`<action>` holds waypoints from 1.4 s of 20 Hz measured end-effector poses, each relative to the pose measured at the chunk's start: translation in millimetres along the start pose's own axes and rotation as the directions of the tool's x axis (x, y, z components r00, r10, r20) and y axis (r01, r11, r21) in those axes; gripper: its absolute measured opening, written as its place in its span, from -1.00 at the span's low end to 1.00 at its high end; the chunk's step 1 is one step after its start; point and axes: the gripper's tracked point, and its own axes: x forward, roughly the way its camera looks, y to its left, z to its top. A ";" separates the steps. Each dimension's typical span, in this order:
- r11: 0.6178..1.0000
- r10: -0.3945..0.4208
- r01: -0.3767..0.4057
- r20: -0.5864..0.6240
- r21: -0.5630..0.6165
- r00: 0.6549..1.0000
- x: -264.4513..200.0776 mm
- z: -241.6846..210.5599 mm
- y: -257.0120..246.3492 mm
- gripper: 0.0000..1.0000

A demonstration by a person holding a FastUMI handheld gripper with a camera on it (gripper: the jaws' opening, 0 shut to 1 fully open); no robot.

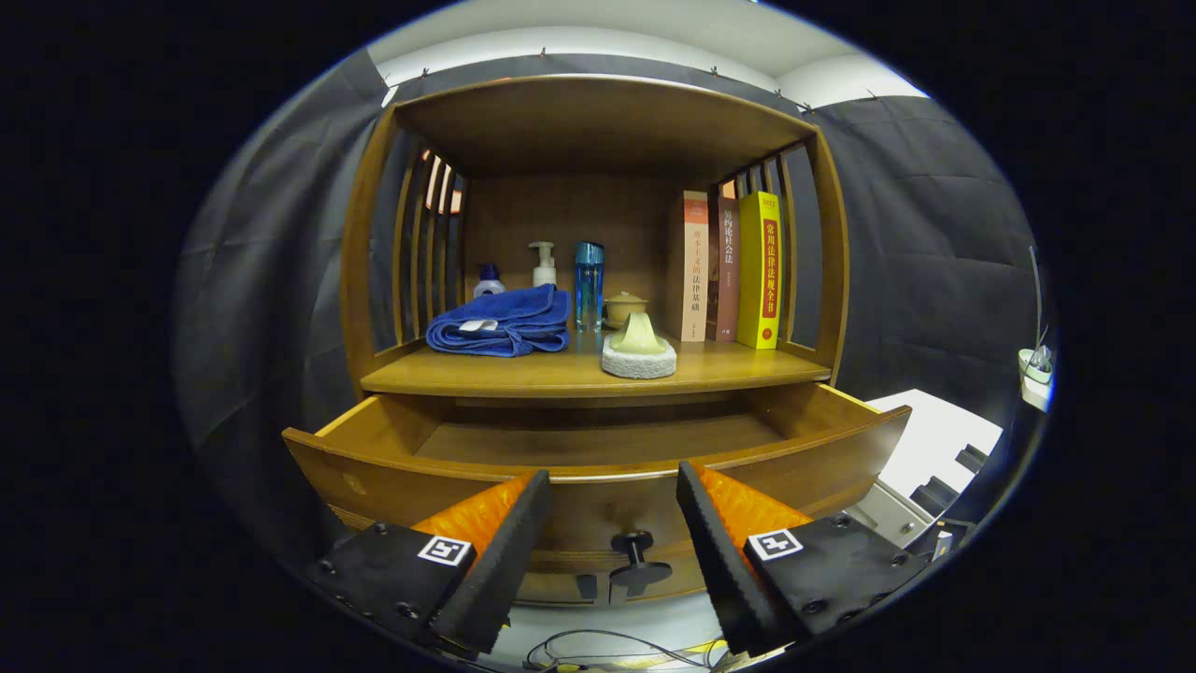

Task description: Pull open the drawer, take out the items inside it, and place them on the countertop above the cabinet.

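The wooden drawer (pixel 598 449) of the cabinet stands pulled out toward me, and the part of its inside that I see holds nothing. Its dark knob (pixel 636 553) sits on the front panel, low between my fingers. My gripper (pixel 612 486) is open and holds nothing, its fingertips level with the drawer's front rim. On the countertop (pixel 729 369) above the drawer lie a folded blue towel (pixel 505 322) and a pale yellow-green item on a white pad (pixel 639 348).
At the back of the countertop stand a small blue-capped bottle (pixel 488 280), a white pump bottle (pixel 544 264), a blue bottle (pixel 589 283) and a small lidded pot (pixel 624 307). Three upright books (pixel 733 269) fill the right side. Cables (pixel 598 650) lie on the floor below.
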 end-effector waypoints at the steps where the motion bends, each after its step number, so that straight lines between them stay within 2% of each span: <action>1: 1.000 0.001 -0.001 -0.001 -0.011 1.000 8.4 1.8 1.9 0.86; 11: 1.000 -0.015 0.015 -0.021 0.010 1.000 76.6 1.0 8.7 0.86; 17: 0.999 -0.041 0.041 -0.033 0.006 0.999 102.4 2.0 10.4 0.86; 20: 0.999 -0.041 0.042 -0.033 0.024 0.999 103.2 0.6 11.3 0.82; 25: 0.992 -0.034 0.038 -0.037 0.119 0.999 103.0 -3.1 9.3 0.81; 27: 0.986 -0.044 0.055 -0.070 0.156 0.997 102.7 -9.4 5.9 0.84; 28: 0.983 -0.023 0.041 -0.100 0.181 0.995 98.8 -13.9 10.5 0.86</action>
